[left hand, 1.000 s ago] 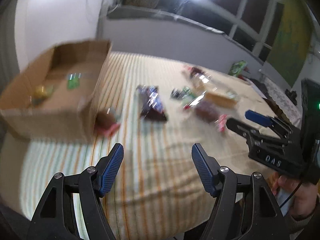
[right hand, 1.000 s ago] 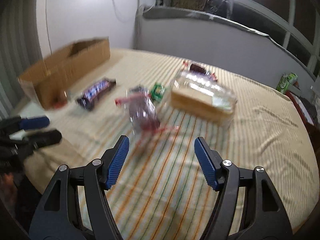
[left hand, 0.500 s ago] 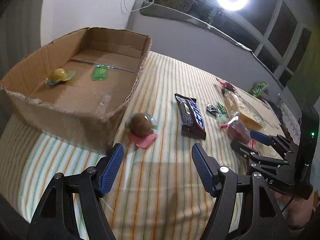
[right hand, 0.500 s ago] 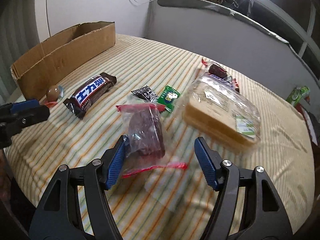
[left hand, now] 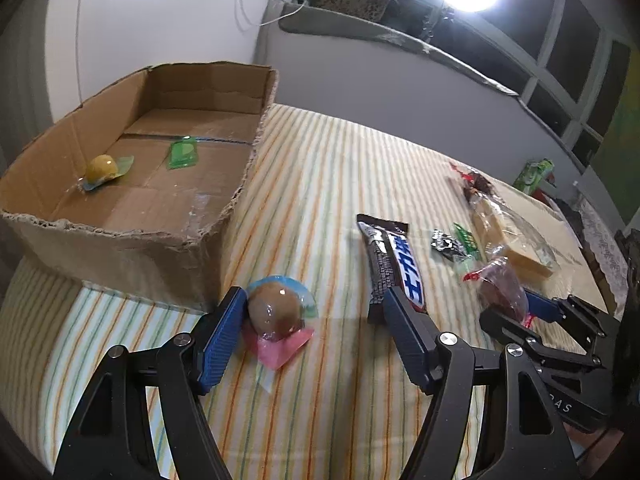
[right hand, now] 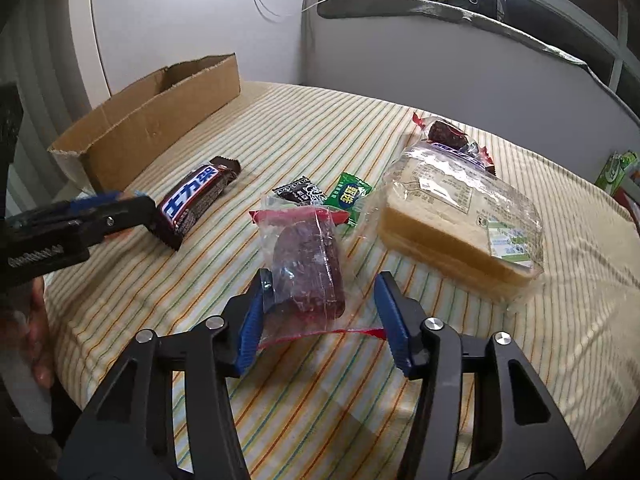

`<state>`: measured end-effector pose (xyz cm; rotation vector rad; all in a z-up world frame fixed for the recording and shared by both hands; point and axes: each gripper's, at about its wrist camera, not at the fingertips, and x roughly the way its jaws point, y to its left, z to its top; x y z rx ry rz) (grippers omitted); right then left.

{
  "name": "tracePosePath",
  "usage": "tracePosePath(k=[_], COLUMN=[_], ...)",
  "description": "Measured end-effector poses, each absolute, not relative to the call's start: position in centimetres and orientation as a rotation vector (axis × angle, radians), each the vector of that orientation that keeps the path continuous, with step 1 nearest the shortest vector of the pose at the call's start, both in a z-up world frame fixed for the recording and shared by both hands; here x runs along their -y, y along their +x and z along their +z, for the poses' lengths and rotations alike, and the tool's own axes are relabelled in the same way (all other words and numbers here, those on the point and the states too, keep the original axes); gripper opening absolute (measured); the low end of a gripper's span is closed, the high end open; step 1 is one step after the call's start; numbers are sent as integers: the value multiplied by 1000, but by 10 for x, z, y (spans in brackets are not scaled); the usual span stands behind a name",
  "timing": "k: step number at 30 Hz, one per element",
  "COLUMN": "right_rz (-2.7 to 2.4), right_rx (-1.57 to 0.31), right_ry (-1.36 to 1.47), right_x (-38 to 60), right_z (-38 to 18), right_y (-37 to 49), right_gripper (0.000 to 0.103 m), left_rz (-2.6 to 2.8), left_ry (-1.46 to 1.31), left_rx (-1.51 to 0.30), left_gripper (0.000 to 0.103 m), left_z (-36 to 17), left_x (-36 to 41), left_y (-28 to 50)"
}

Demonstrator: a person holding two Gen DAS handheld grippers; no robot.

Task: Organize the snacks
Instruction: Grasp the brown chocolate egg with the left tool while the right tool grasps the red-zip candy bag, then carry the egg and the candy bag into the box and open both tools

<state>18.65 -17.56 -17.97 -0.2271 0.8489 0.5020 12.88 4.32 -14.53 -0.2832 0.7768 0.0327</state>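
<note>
The brown ball snack (left hand: 276, 312), in a clear wrapper with a pink tab, lies on the striped cloth just in front of the cardboard box (left hand: 120, 256). My left gripper (left hand: 313, 294) straddles it with jaws closing; the left pad is beside the ball and the right pad stands well apart. In the right wrist view a dark red cake in a clear bag (right hand: 308, 268) lies between the fingers of my right gripper (right hand: 322, 278). Those jaws are closing too: the left pad touches the bag's edge, the right pad is clear of it. A yellow ball snack (left hand: 102, 168) and a green packet (left hand: 182, 154) lie in the box.
A chocolate bar (right hand: 196, 200), a small black packet (right hand: 300, 192), a green candy packet (right hand: 350, 196), a bag of sliced bread (right hand: 452, 220) and a red-wrapped dark snack (right hand: 444, 134) lie on the cloth. A green carton (right hand: 616, 172) stands far right. A person's hand (right hand: 36, 320) shows at left.
Both grippers came forward and lower. The left one now straddles the brown ball; the right one's jaws have narrowed around the bagged red cake.
</note>
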Motion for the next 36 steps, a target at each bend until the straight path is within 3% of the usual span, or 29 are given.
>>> tracePosePath(k=[2, 4, 36], right_rz=[512, 516, 395], right_rx=[-845, -840, -729], right_ry=[-198, -170, 13], right_x=[180, 185, 227], right_z=[-180, -180, -151], right_y=[185, 183, 140], right_gripper=[53, 52, 51], left_rz=[11, 7, -91], left_ry=[-266, -229, -257], left_rx=[-772, -770, -669], left_gripper=[32, 24, 23], left_z=[-146, -149, -124], left_x=[-40, -37, -35], left_y=[127, 123, 81])
